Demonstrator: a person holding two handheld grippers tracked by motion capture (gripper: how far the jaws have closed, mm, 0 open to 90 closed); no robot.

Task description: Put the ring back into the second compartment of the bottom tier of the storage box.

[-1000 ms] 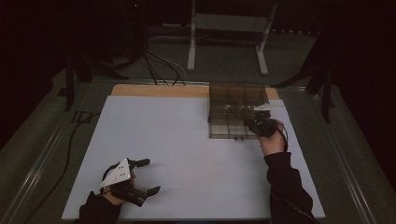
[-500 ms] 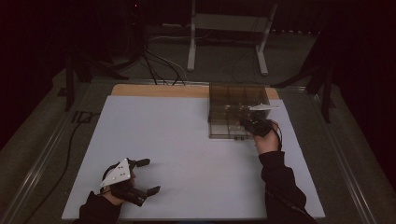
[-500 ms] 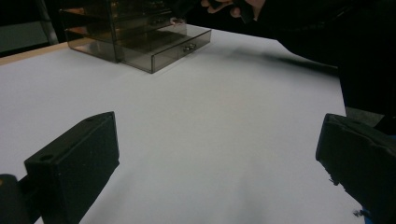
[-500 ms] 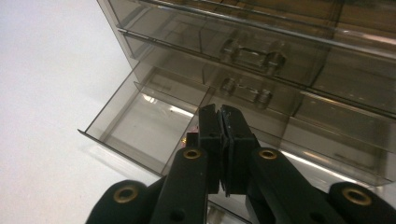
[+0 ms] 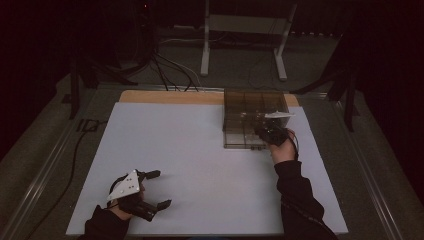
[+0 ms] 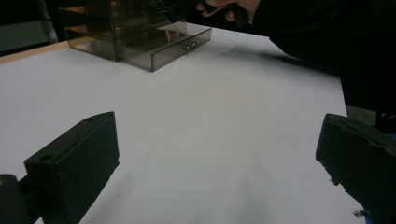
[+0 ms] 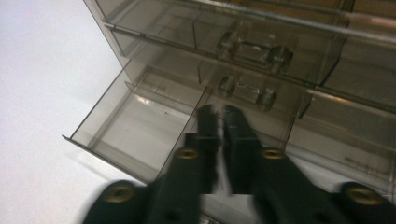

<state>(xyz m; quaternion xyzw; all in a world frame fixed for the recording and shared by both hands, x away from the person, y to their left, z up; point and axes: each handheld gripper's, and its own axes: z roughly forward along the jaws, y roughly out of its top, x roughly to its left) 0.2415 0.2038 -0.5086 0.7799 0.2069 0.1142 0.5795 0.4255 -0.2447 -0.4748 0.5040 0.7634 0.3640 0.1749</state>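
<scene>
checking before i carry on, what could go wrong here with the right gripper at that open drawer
1. The right gripper, jaws nearly together and just starting to part, sits at the front wall of the pulled-out bottom drawer; a bump could drag it out further.
2. The drawer box is light-looking clear plastic; pushing may slide it across the white table.
3. The left gripper rests open far away, so nothing steadies the box.

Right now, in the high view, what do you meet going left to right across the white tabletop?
Left gripper near the front left, jaws apart → bare white table → smoky clear drawer organizer at the back right → right gripper at the organizer's front, its jaws just opening slightly.
</scene>
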